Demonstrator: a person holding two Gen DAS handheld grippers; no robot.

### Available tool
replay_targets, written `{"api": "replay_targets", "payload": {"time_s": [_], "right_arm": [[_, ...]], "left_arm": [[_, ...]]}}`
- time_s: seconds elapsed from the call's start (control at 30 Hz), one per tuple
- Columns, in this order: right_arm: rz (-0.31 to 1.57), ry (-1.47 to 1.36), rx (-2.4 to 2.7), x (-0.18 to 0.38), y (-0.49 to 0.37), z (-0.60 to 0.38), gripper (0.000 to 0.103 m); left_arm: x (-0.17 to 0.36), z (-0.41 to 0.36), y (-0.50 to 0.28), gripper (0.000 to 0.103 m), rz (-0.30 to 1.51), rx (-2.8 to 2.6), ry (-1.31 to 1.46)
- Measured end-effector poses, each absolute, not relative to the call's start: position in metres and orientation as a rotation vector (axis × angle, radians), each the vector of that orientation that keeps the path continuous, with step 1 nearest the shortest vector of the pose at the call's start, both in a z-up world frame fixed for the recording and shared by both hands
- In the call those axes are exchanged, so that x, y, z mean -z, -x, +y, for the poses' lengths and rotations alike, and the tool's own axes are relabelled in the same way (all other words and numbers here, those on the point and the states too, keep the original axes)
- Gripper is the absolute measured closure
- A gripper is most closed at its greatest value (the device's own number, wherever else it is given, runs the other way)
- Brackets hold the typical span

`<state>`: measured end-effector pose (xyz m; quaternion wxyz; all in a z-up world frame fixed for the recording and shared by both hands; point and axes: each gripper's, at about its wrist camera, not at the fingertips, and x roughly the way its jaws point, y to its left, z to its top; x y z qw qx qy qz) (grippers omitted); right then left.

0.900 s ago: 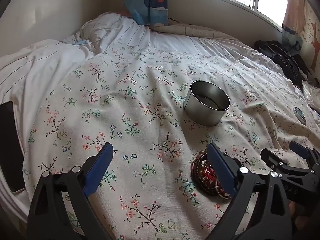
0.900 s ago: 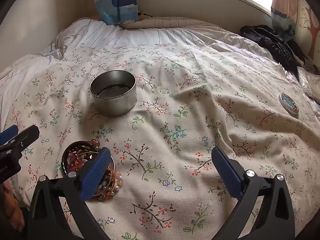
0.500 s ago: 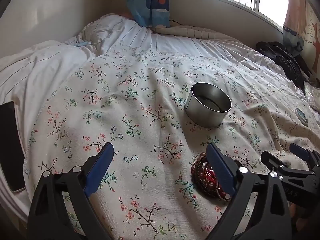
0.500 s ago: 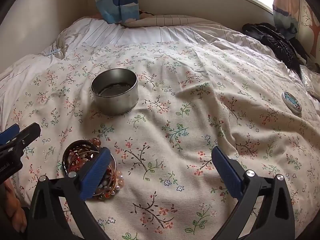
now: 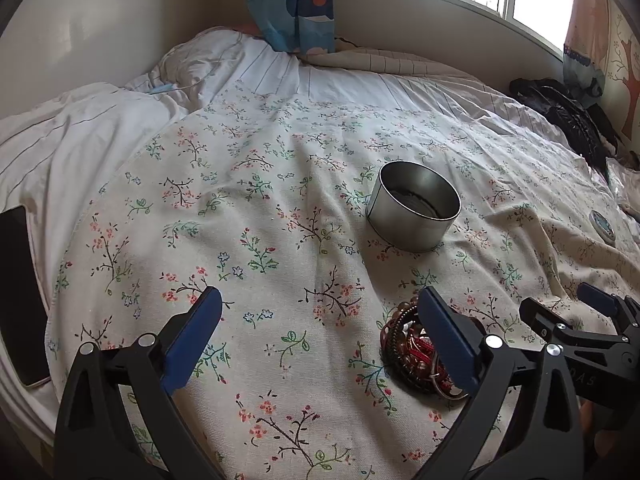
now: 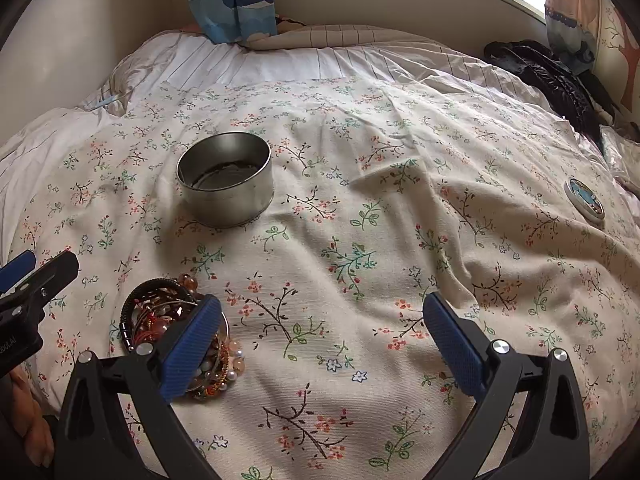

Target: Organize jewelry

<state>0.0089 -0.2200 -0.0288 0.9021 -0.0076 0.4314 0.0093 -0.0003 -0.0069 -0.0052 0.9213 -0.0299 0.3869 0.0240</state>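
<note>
A pile of jewelry (image 6: 160,320), bracelets and beads in red, black and pearl, lies on the floral bedspread; it also shows in the left wrist view (image 5: 408,348). A round open metal tin (image 6: 226,180) stands beyond it, and shows in the left wrist view (image 5: 414,210) too. My left gripper (image 5: 316,336) is open and empty, its right finger over the pile's near edge. My right gripper (image 6: 322,340) is open and empty, its left finger over the pile's right edge. Each gripper's tips show in the other's view.
A round tin lid (image 6: 584,200) with a blue picture lies on the bedspread at the right. A dark phone (image 5: 20,292) lies at the bed's left edge. Black clothing (image 6: 548,76) lies at the far right near the window. White bedding is bunched at the back left.
Both views have shifted slightly forward and up over the bed. The jewelry pile and the tin have not moved. Both grippers stay open.
</note>
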Motion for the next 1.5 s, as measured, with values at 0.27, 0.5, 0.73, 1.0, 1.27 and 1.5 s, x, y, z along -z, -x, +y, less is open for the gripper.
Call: {"api": "replay_targets", "payload": {"time_s": [0.27, 0.5, 0.73, 1.0, 1.27, 1.5], "right_arm": [[0.892, 0.013, -0.018, 0.029, -0.0094, -0.22, 0.006], [0.894, 0.013, -0.017, 0.0295, -0.0101, -0.2213, 0.006], [0.895, 0.01, -0.016, 0.0301, -0.0105, -0.2221, 0.006], [0.896, 0.01, -0.016, 0.0297, -0.0107, -0.2218, 0.006], [0.897, 0.012, -0.015, 0.0296, -0.011, -0.2218, 0.006], [0.887, 0.006, -0.007, 0.031, -0.0104, -0.2243, 0.006]], "left_arm": [[0.0052, -0.0074, 0.0, 0.008, 0.795, -0.047, 0.053], [0.0051, -0.0084, 0.0001, 0.008, 0.796, -0.047, 0.054], [0.0049, -0.0102, -0.0002, 0.008, 0.796, -0.047, 0.05], [0.0047, -0.0113, -0.0005, 0.008, 0.797, -0.047, 0.048], [0.0046, -0.0117, -0.0006, 0.008, 0.796, -0.048, 0.048], [0.0013, -0.0109, 0.0021, 0.008, 0.772, -0.073, 0.035]]}}
